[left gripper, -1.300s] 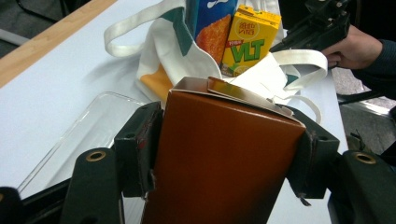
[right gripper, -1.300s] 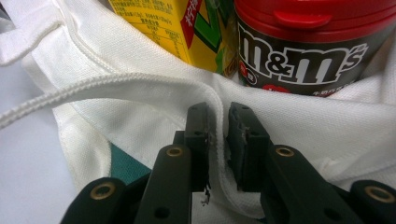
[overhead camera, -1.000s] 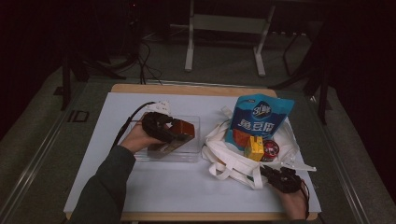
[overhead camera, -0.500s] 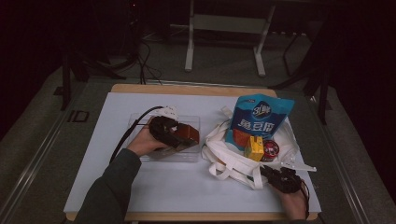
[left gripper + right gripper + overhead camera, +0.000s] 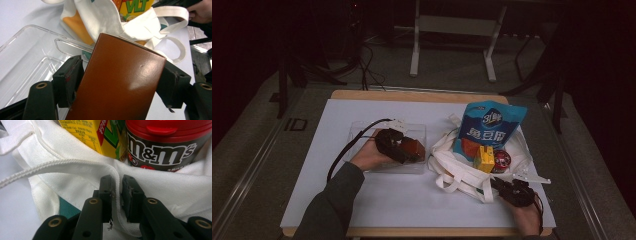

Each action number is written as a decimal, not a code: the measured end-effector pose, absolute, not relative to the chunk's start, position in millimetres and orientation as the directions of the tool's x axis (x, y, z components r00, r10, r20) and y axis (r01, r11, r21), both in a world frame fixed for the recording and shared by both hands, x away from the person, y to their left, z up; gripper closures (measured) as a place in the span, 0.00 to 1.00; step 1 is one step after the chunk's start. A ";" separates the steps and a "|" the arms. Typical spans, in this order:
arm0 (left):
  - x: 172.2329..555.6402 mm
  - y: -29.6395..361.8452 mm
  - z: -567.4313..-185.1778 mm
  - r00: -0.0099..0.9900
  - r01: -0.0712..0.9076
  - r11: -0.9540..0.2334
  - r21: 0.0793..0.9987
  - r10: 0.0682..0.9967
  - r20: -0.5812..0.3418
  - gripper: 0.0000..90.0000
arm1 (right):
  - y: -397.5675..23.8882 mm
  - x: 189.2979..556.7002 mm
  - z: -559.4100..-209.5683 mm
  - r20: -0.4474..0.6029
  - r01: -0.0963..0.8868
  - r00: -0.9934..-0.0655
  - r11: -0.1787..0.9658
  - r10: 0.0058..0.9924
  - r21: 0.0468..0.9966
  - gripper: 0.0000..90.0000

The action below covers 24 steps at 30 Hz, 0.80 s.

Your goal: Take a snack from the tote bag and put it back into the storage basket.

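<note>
A brown box [image 5: 120, 82] lies skewed between the jaws of my left gripper [image 5: 119, 75], low over the right end of a clear plastic tray [image 5: 30, 50]. Those jaws have just been opening and the box sits loose between the pads. In the high view the left gripper [image 5: 409, 150] and the brown box [image 5: 417, 146] are inside the tray [image 5: 357, 131]. My right gripper [image 5: 117, 192] is shut on the rim seam of a white tote bag [image 5: 75, 170]. From above, the right gripper [image 5: 504, 187] sits at the tote bag's [image 5: 457, 170] near right edge.
In the tote stand a blue snack pouch [image 5: 492, 127], a yellow drink carton [image 5: 485, 159] and a red-lidded M&M's tub [image 5: 502, 160]. The carton [image 5: 82, 132] and tub [image 5: 162, 147] are just beyond my right jaws. Bag handles [image 5: 172, 42] trail on the white table [image 5: 402, 200].
My left hand has moved right and down, bringing the brown box to the tray's right end. The right hand has kept still on the bag.
</note>
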<state>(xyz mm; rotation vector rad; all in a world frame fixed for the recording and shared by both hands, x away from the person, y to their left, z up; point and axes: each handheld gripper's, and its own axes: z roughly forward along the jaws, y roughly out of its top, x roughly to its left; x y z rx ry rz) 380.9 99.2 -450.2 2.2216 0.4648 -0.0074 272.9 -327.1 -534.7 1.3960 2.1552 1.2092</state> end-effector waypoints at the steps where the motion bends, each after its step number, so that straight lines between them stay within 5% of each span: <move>1: 381.0 99.1 -450.5 0.930 0.336 -0.573 0.748 0.326 -0.168 0.31 | -327.1 272.9 -534.7 0.183 0.603 -0.481 0.172 0.857 0.779 0.87; 24: 374.4 96.8 -446.5 0.924 0.310 -0.552 0.774 0.367 -0.108 0.30 | -326.8 272.7 -534.7 0.180 0.600 -0.482 0.174 0.858 0.781 0.87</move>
